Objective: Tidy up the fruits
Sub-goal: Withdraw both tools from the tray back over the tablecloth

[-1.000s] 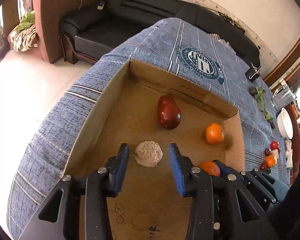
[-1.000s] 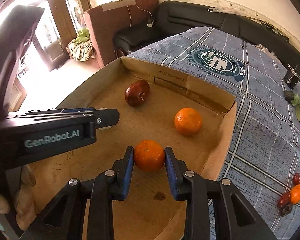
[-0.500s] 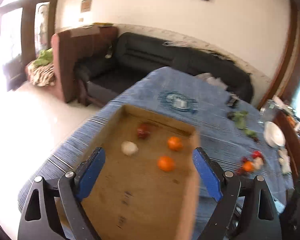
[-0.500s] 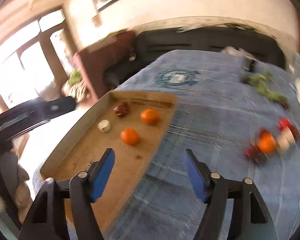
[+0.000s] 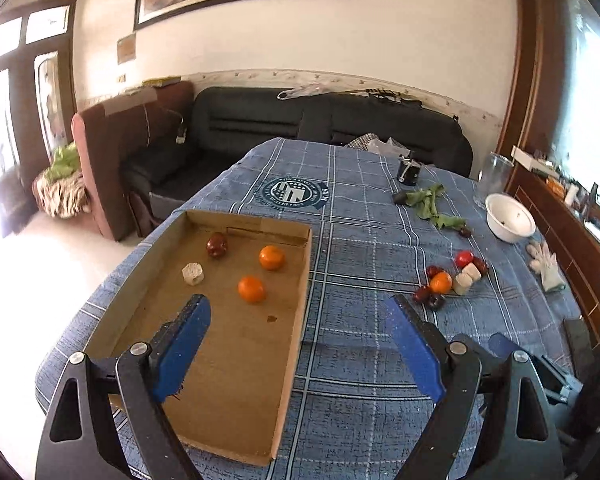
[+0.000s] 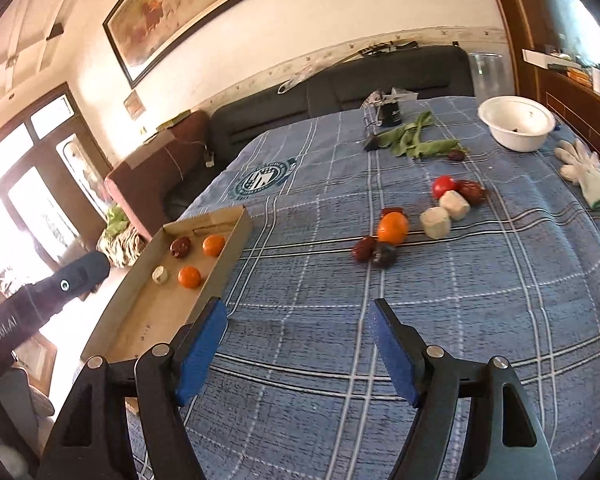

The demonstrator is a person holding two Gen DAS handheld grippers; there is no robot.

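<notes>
A shallow cardboard tray (image 5: 296, 304) (image 6: 236, 236) lies on the blue checked tablecloth. It holds two oranges (image 5: 252, 289) (image 5: 271, 257), a dark red fruit (image 5: 217, 245) and a pale round piece (image 5: 192, 274). A loose cluster lies on the cloth to the right: an orange (image 6: 393, 227), dark red fruits (image 6: 365, 249), two pale pieces (image 6: 435, 222) and a red fruit (image 6: 444, 186). My left gripper (image 5: 298, 326) is open and empty, raised over the tray's near right rim. My right gripper (image 6: 298, 330) is open and empty above bare cloth, well short of the cluster.
A white bowl (image 6: 516, 122), green leaves (image 6: 416, 142), a white glove (image 6: 584, 172) and a small dark jar (image 5: 408, 170) lie at the far right of the table. A black sofa (image 5: 300, 124) and a brown armchair (image 5: 112, 152) stand beyond the table's far edge.
The right gripper let go of the orange in the tray. Both grippers opened wide and pulled up and back from the tray; the right one swung toward the table's middle.
</notes>
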